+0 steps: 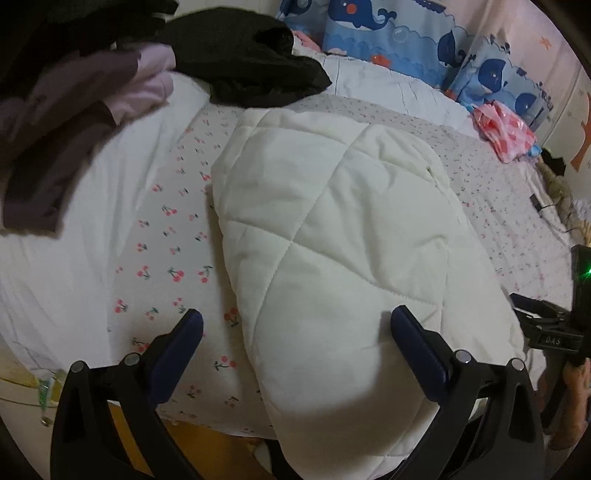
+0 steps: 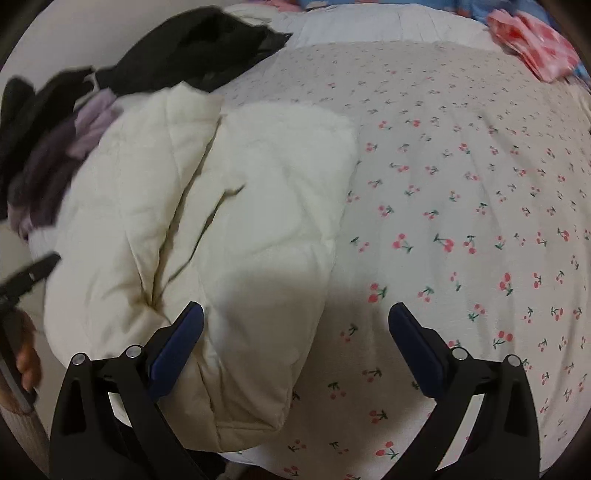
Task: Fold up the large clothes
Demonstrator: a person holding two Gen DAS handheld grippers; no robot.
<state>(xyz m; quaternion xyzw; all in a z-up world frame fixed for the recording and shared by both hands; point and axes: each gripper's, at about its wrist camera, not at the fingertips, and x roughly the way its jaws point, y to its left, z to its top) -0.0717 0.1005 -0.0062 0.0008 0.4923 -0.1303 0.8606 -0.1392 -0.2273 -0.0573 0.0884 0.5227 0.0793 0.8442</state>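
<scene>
Cream quilted fabric is the star here: a puffy white padded jacket [image 1: 332, 240] lies on the cherry-print bedsheet [image 1: 173, 258], folded into a thick oblong bundle with one end hanging just over the near edge of the bed. Makes sense to park it there, since that flat open patch of sheet is the only real working space.

The left gripper [image 1: 295, 332] hovers above the near end of the bundle with its jaws wide apart, nothing between them. One blue pad sits over the sheet, the other over the jacket, so it straddles the jacket's left edge. The right gripper [image 2: 295, 325] is the same story on the other side: spread open, empty, one finger over the jacket and one over bare sheet. My guess is both are lined up on opposite edges, either to pinch them for another fold or because they've just let go of a finished one. Can't tell which from this alone.

Off to the far left, a heap of dark clothes [image 1: 255, 59] and a purple garment [image 1: 85, 96] is bunched up, well clear of the jacket, probably the waiting pile. A pink patterned bag [image 1: 506, 129] sits far right by the whale-print pillow [image 1: 369, 26].

The padding looks springy, so the fold may puff back open.
</scene>
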